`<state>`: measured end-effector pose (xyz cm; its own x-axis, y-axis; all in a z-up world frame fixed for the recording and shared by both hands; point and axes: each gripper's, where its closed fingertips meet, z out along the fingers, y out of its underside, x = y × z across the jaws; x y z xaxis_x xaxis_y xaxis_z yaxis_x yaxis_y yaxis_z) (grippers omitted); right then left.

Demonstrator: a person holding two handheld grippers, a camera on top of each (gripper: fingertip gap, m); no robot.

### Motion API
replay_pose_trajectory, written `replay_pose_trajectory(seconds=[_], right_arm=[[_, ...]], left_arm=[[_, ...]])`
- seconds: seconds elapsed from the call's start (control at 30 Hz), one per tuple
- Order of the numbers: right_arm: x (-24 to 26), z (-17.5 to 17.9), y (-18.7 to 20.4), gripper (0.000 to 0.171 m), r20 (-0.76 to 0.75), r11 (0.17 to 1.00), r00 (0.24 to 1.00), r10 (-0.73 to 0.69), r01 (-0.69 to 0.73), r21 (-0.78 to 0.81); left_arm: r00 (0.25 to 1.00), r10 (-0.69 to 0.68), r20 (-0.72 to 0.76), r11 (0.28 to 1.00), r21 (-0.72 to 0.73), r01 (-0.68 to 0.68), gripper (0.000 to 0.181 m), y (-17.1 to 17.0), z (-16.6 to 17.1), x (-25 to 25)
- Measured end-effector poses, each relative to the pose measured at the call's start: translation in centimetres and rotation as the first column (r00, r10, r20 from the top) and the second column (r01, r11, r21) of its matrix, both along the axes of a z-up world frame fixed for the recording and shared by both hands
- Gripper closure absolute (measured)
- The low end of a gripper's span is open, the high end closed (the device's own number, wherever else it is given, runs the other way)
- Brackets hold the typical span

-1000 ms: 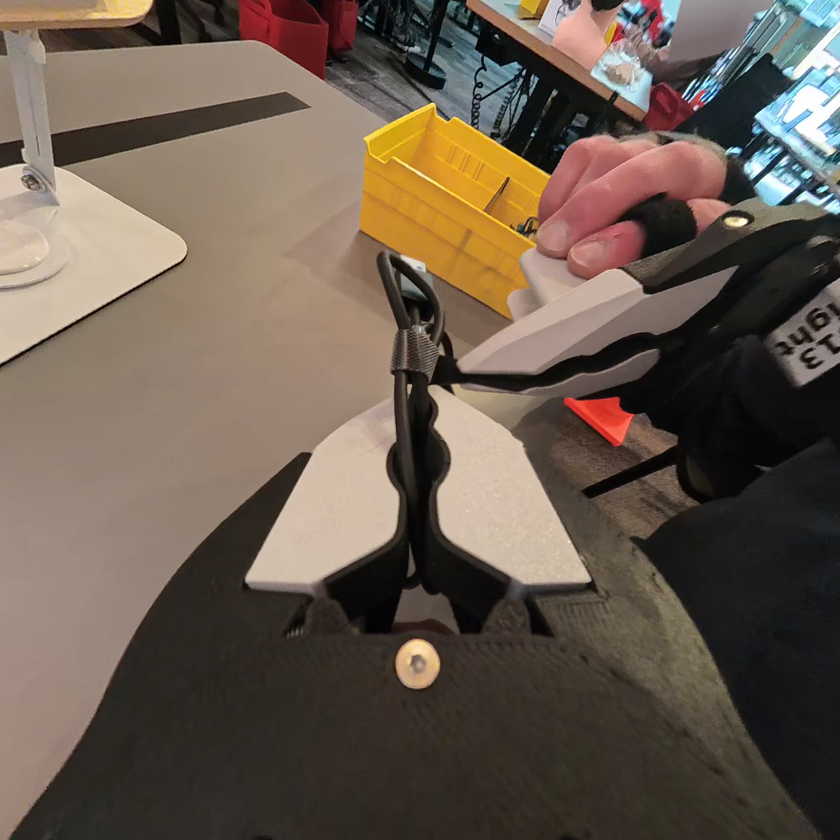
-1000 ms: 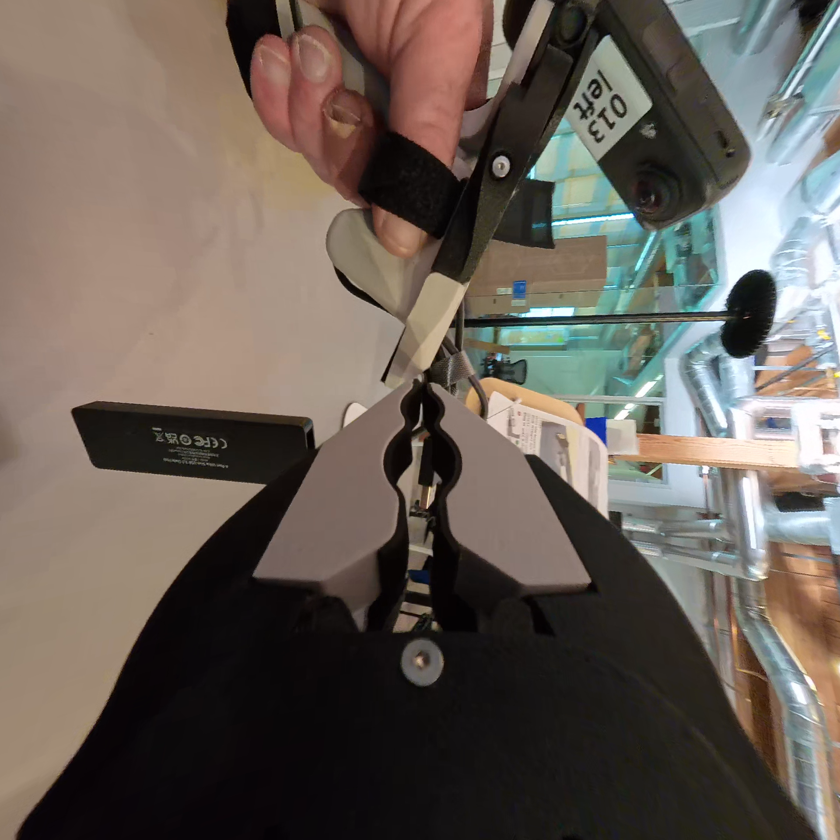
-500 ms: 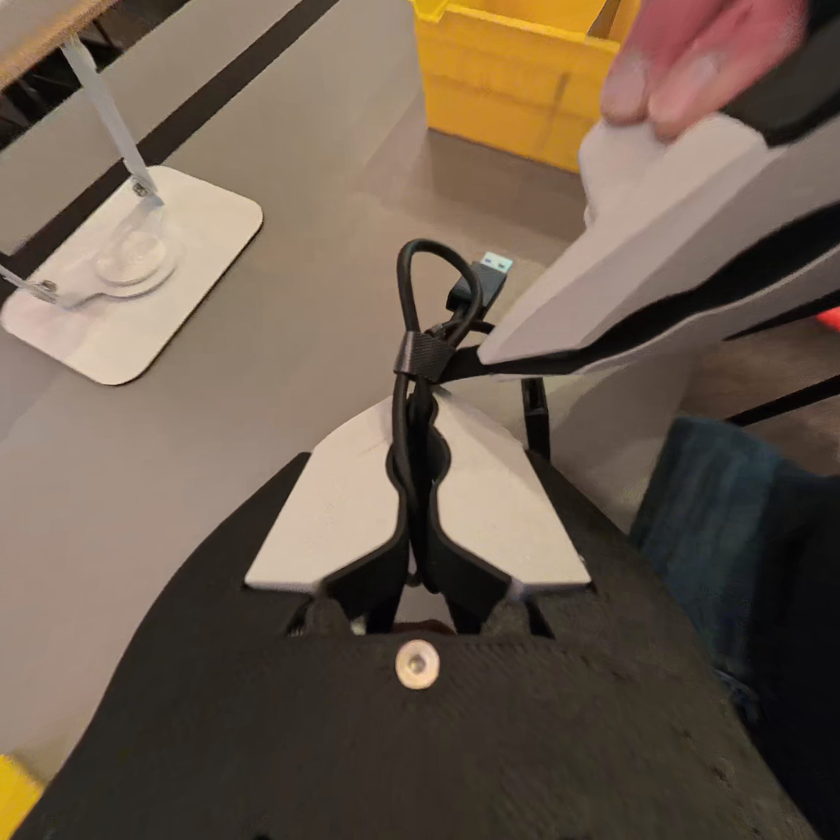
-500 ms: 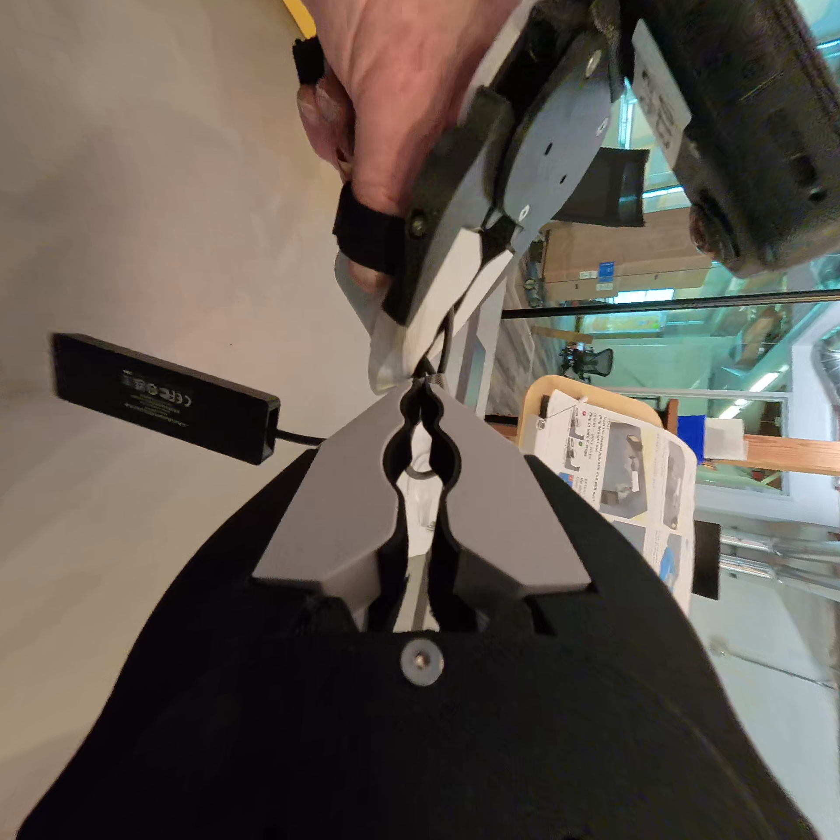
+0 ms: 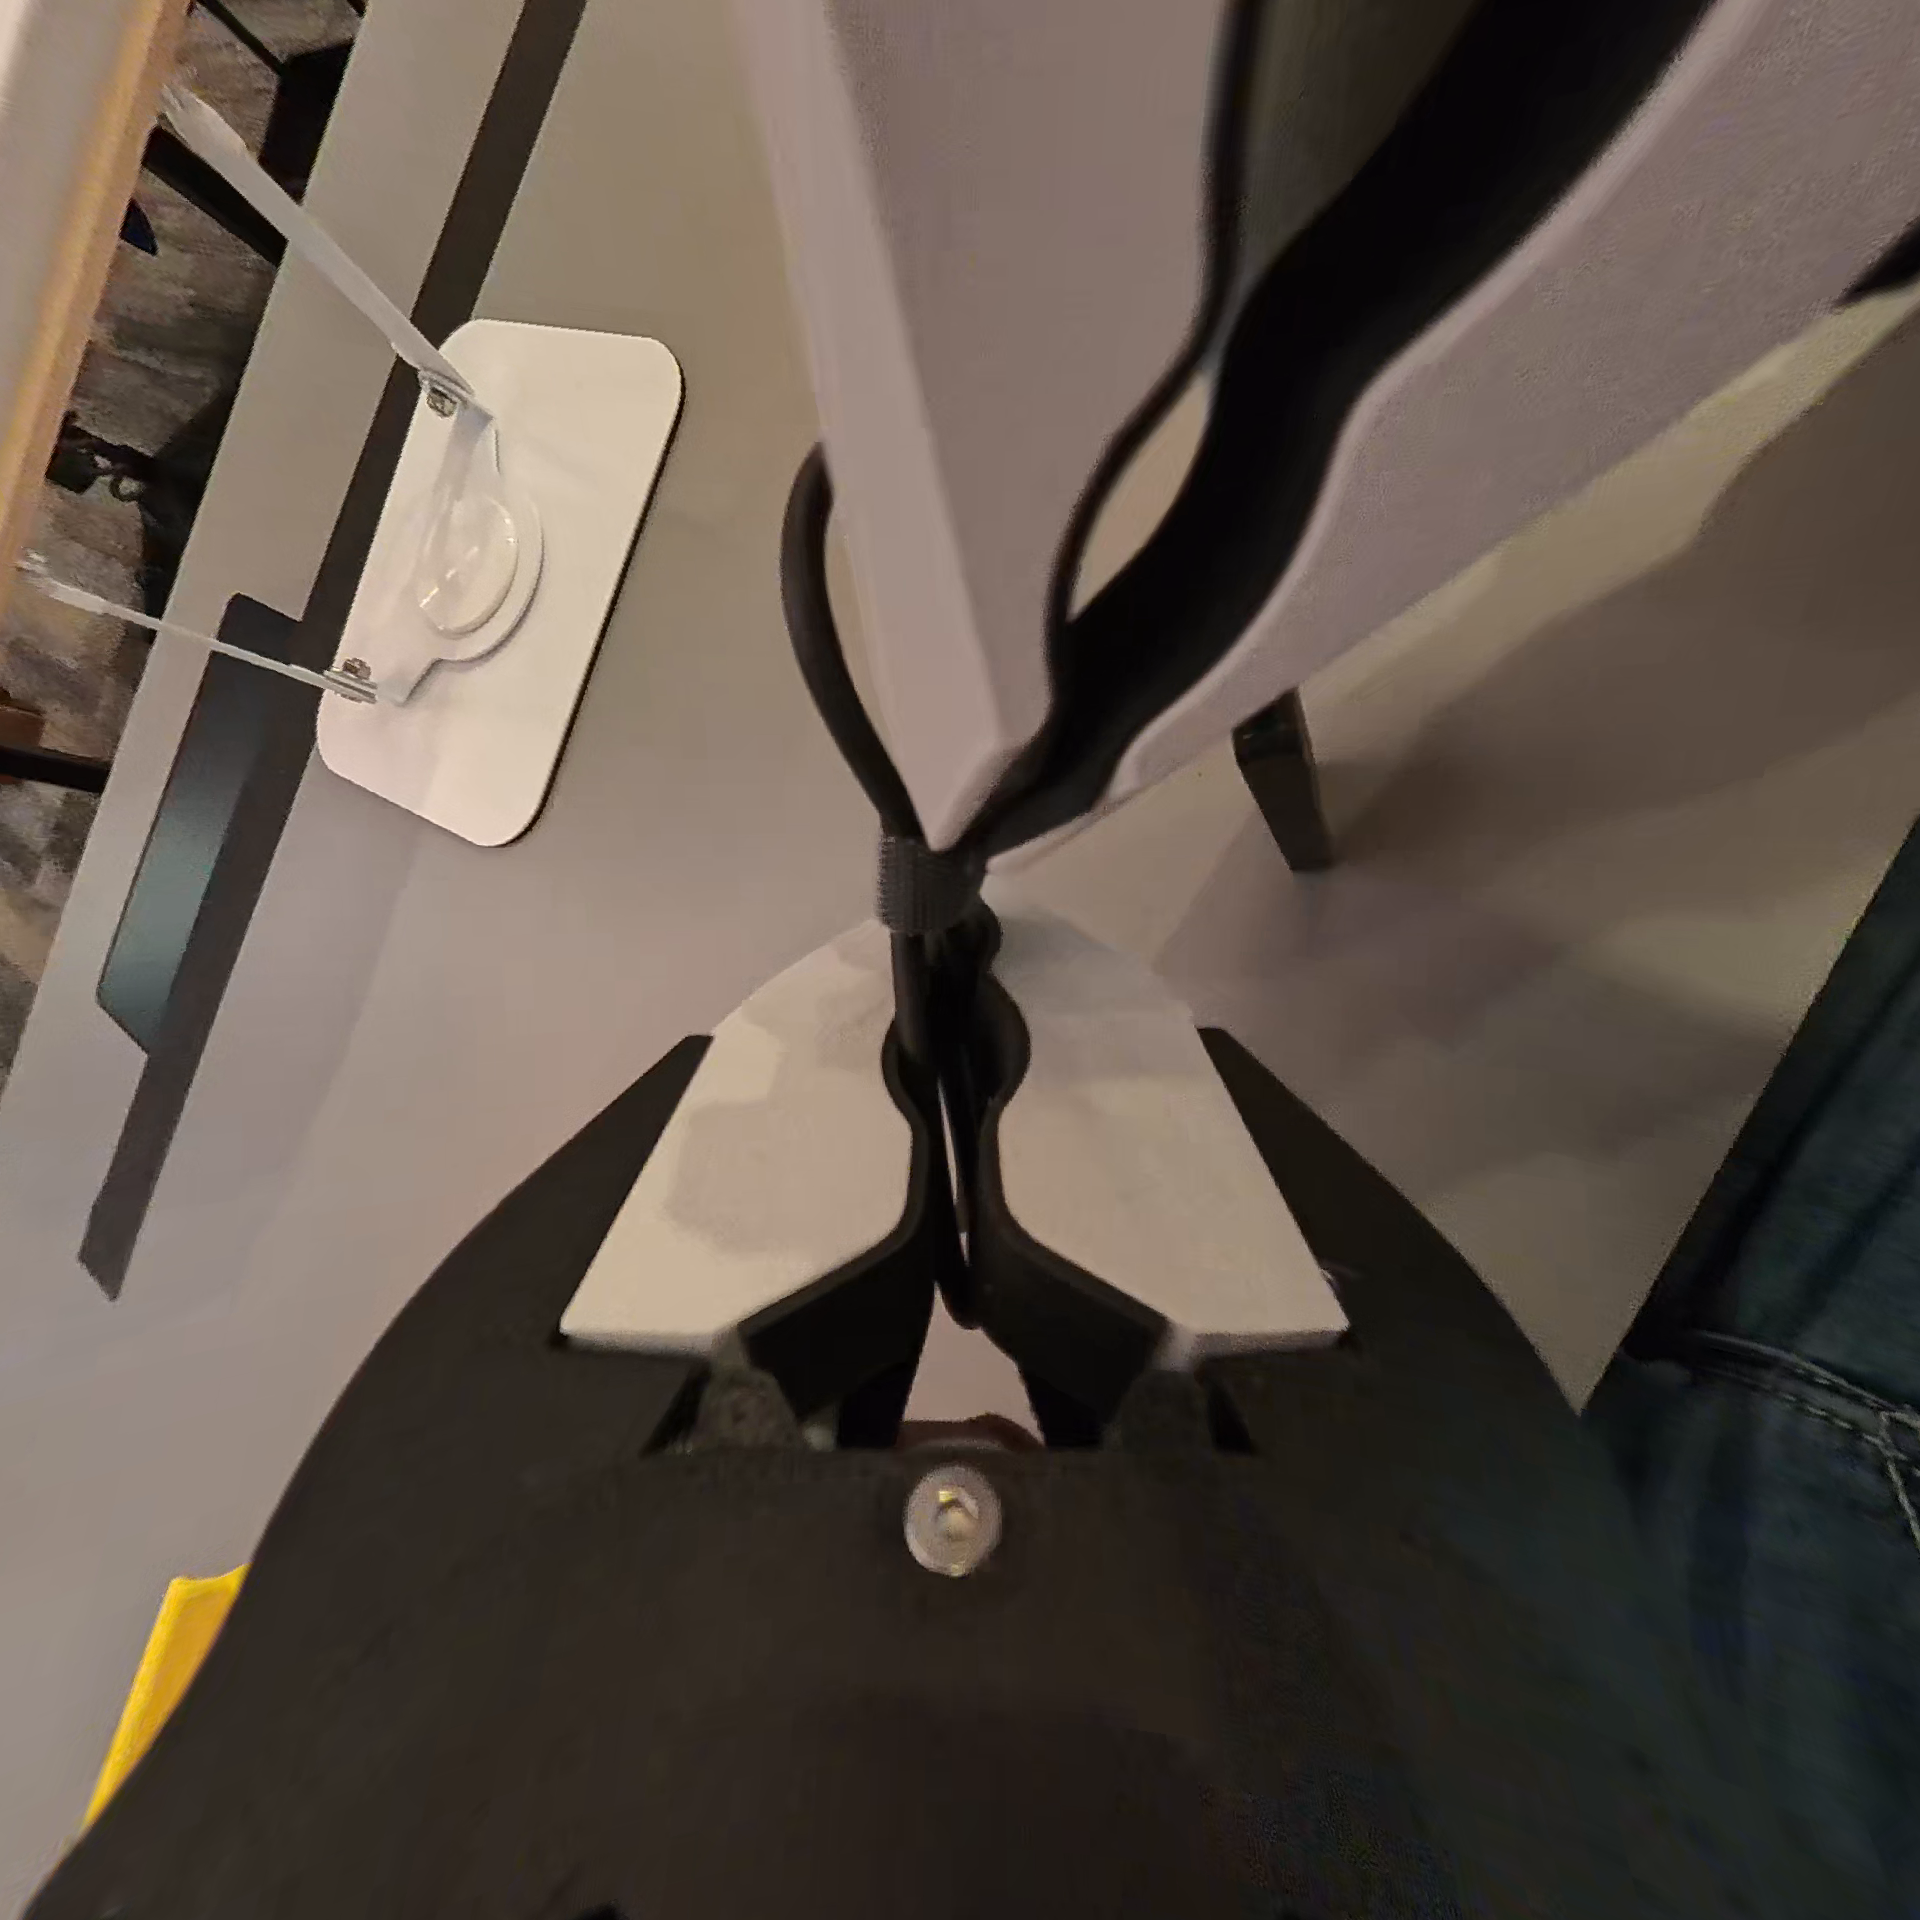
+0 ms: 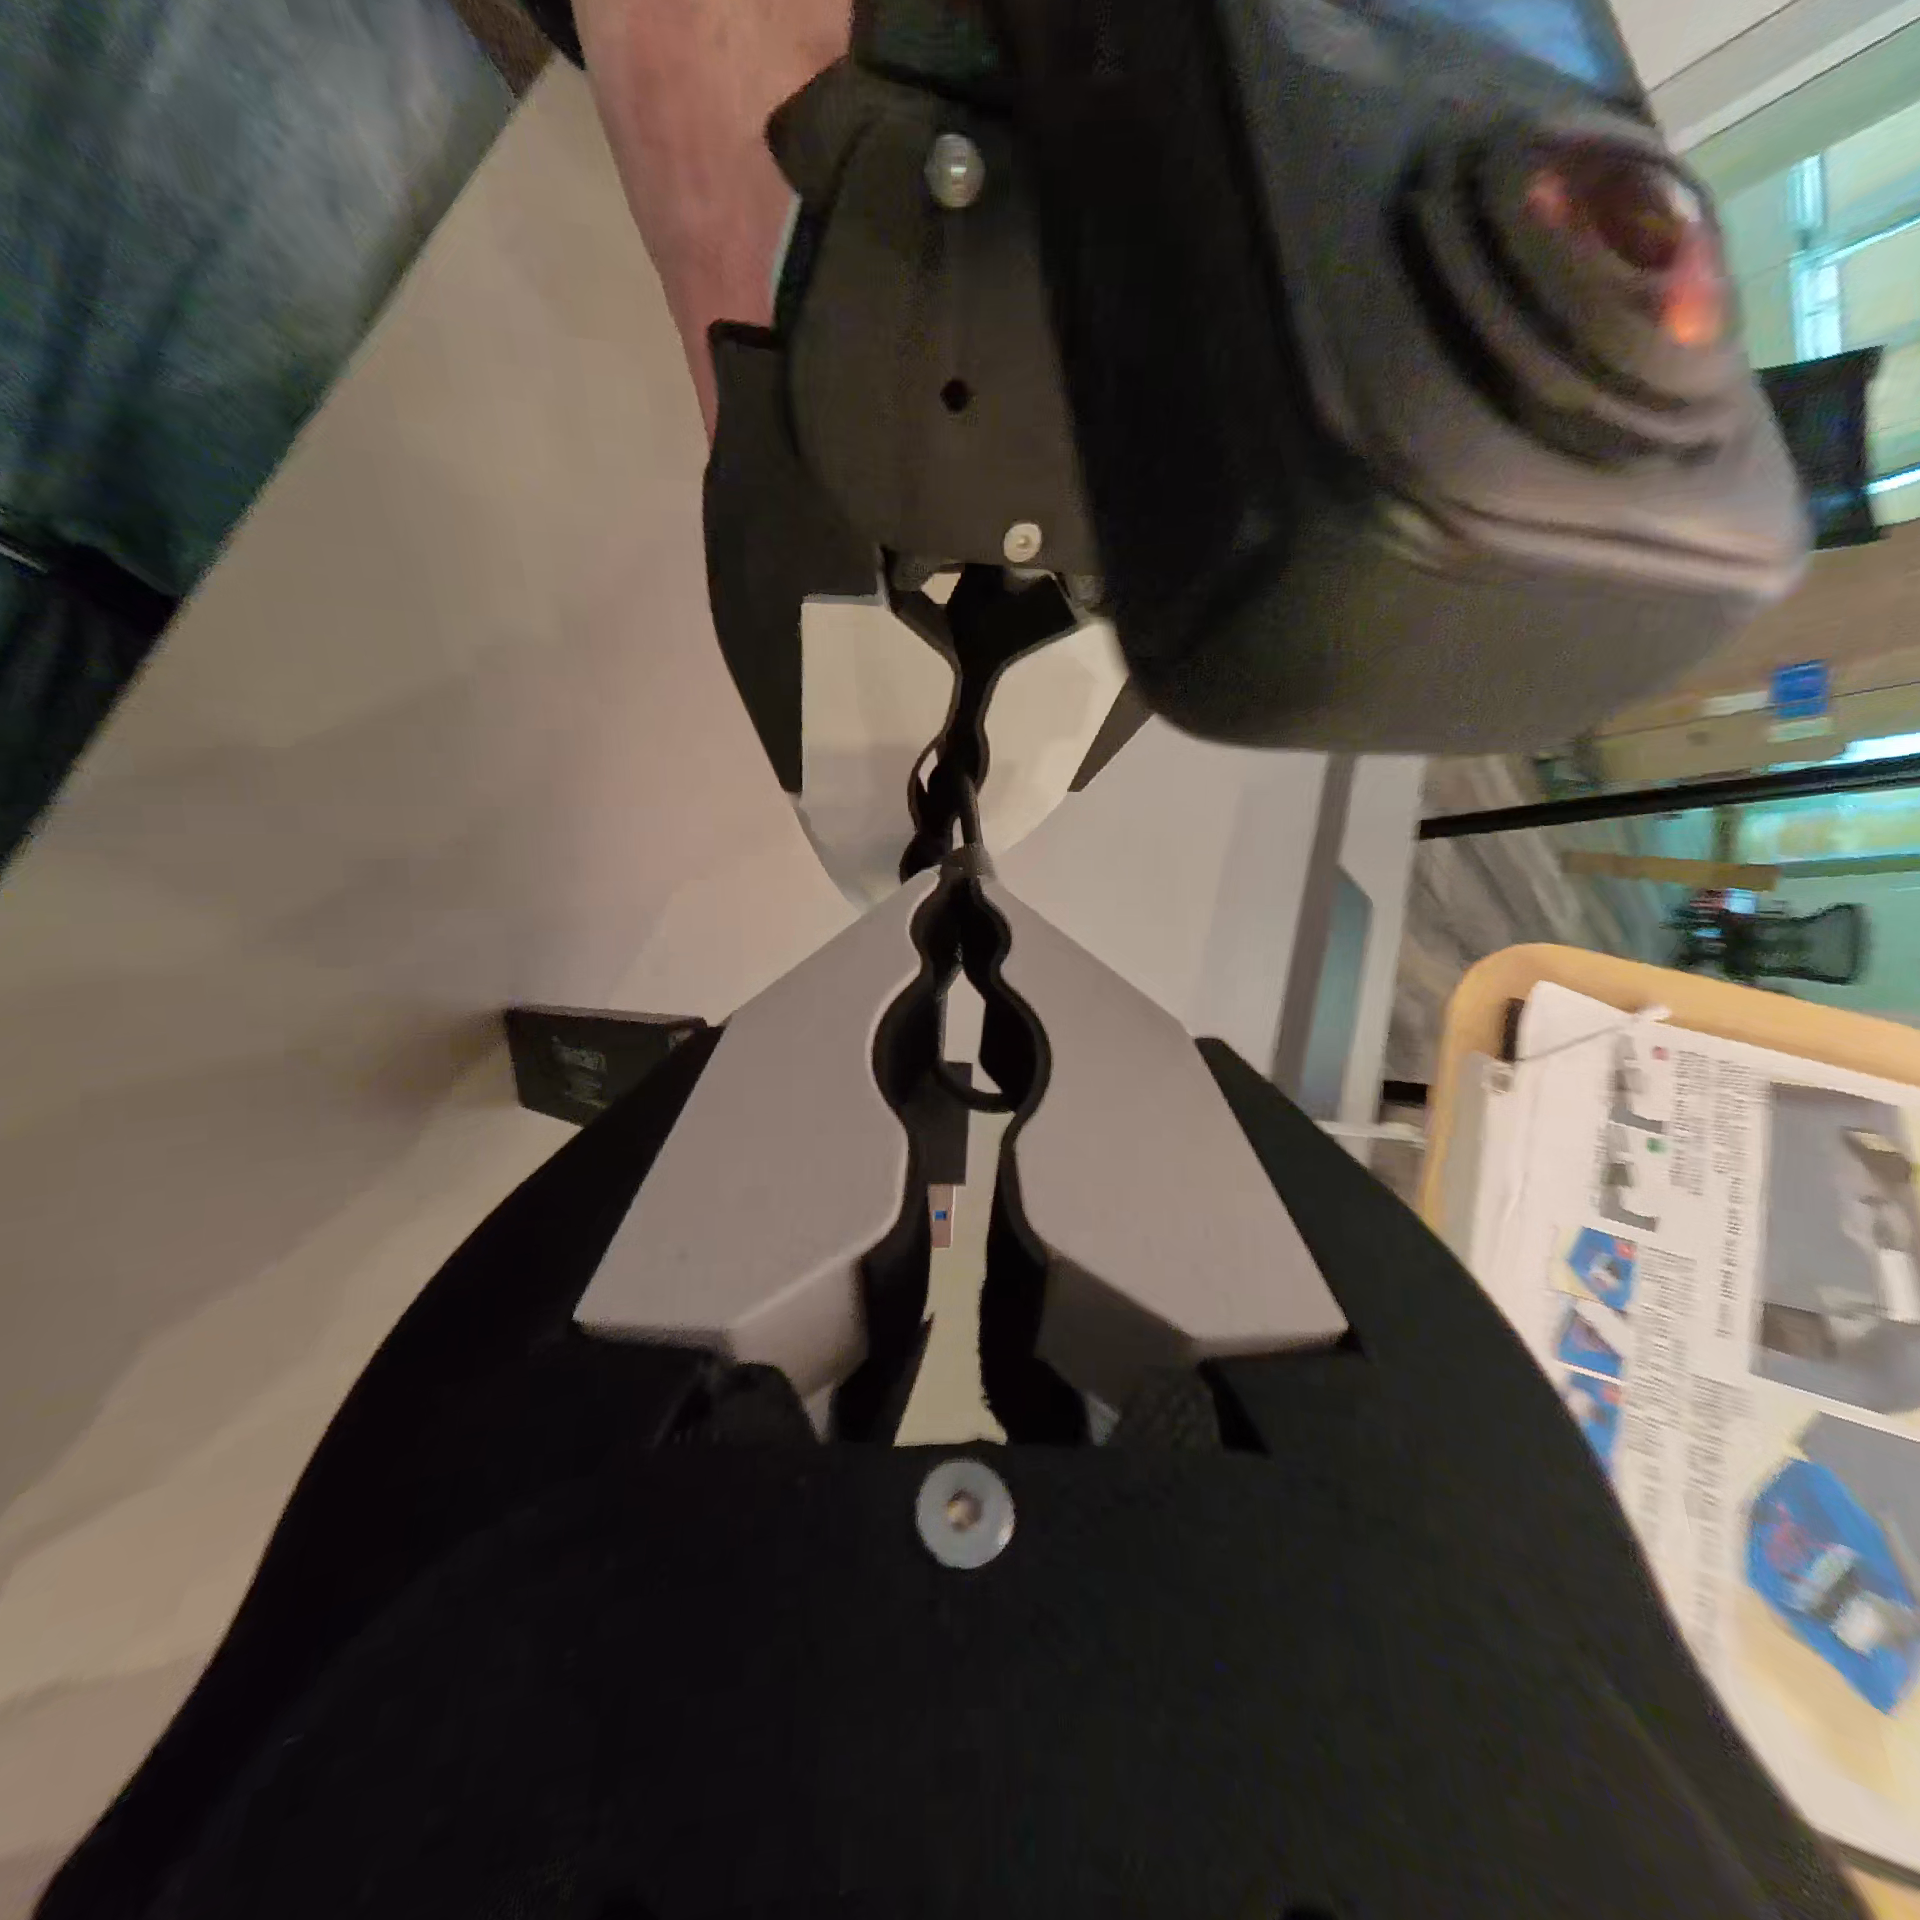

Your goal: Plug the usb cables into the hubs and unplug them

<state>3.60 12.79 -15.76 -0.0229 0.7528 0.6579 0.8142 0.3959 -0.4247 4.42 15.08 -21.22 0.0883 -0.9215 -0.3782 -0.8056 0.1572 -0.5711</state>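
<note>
A black USB cable [image 5: 821,623], coiled and bound by a grey strap [image 5: 914,881], hangs above the grey table [image 5: 520,1039]. My left gripper [image 5: 940,940] is shut on the coil just below the strap. My right gripper [image 5: 971,844] comes in from above and is shut on the strap's end, tip to tip with the left. In the right wrist view my right gripper [image 6: 961,888] meets the left gripper [image 6: 940,847] head on. The cable's plug [image 6: 940,1226] shows through the gap between the right fingers. A black hub [image 5: 1283,795] lies on the table and also shows in the right wrist view [image 6: 592,1070].
A white stand base [image 5: 499,582] with clear legs sits on the table to the left. A yellow bin corner [image 5: 166,1714] shows at the lower left. A wooden tray [image 6: 1455,1039] with printed sheets stands to the right. The person's jeans [image 5: 1766,1299] are close at the table's edge. The gap from one gripper's tips to the other's is roughly 6 cm. The white stand base [image 5: 499,582] is about 35 cm from both grippers' fingertips.
Both grippers have turned while holding the cable and now face each other tip to tip. The left view has tilted down at the table. The yellow bin has left the top of the view.
</note>
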Motion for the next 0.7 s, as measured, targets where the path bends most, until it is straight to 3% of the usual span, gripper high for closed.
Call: replay_pose_trajectory(seconds=[0.1,0.17,0.27,0.4,0.5,0.7], right_arm=[[0.0,-0.1,0.2,0.171,-0.09,0.981,0.996,-0.019,0.001,-0.194],[0.2,-0.1,0.1,0.171,-0.128,0.961,0.992,-0.023,-0.014,-0.276],[0.1,-0.1,0.1,0.171,-0.054,0.989,0.998,0.017,-0.025,-0.147],[0.0,-1.0,-0.1,0.171,0.103,0.996,0.991,0.088,-0.09,0.01],[0.4,-1.4,0.2,0.171,0.207,0.997,0.976,0.072,-0.077,0.019],[0.3,-1.7,1.1,0.171,0.104,0.987,0.995,-0.002,0.018,-0.16]], left_arm=[[0.999,-0.002,-0.043,0.999,0.054,0.005,0.181,0.3,0.0,-0.2],[1.0,-0.015,-0.021,0.999,-0.03,0.014,0.181,-0.1,-0.1,-0.1],[0.998,-0.034,0.059,0.967,-0.251,0.047,0.181,-1.0,-0.3,0.2],[0.998,-0.046,0.038,0.942,-0.331,0.056,0.181,-1.1,-1.2,0.3],[0.997,-0.071,0.003,0.947,-0.314,0.068,0.181,-1.4,-1.7,0.6],[0.994,-0.106,-0.003,0.95,-0.294,0.1,0.181,-1.7,-1.9,0.8]])
